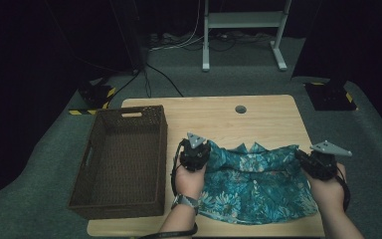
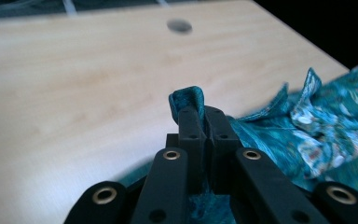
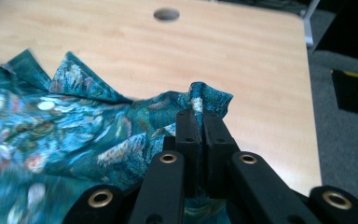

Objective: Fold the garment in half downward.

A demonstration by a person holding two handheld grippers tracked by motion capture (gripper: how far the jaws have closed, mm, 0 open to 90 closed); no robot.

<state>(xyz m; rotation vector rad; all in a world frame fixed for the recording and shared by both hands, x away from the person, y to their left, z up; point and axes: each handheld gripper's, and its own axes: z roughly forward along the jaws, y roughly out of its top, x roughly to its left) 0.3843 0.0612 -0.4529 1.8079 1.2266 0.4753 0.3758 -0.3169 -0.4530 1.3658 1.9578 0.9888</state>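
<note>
A: How many things are sitting on the light wooden tabletop (image 1: 268,122), counted one by one?

B: Two are lying there. One teal floral-print fabric shirt (image 1: 256,181) is spreading over the near right part of the top, and one dark brown woven wicker basket (image 1: 95,164), rectangular with cut-out handles, is standing at the left edge, just beside the shirt but apart from it.

A: And the tools?

B: Two black hand-held grippers are working, one in each hand. The left gripper (image 2: 204,119) is clenching a bunched edge of the shirt at the garment's left end, the cloth poking up past the closed jaws. The right gripper (image 3: 203,122) is pinching a fold at the garment's right end in the same way. In the high view the left gripper (image 1: 195,152) and the right gripper (image 1: 320,160) are sitting well apart, with the shirt stretching between them.

A: What is the surface showing?

B: One round cable hole (image 1: 240,109) is opening near the far edge.

A: The room?

B: Grey carpet (image 1: 40,164) is surrounding the table; one white metal stand (image 1: 243,22) and loose cables are sitting beyond, with darkness behind
</note>
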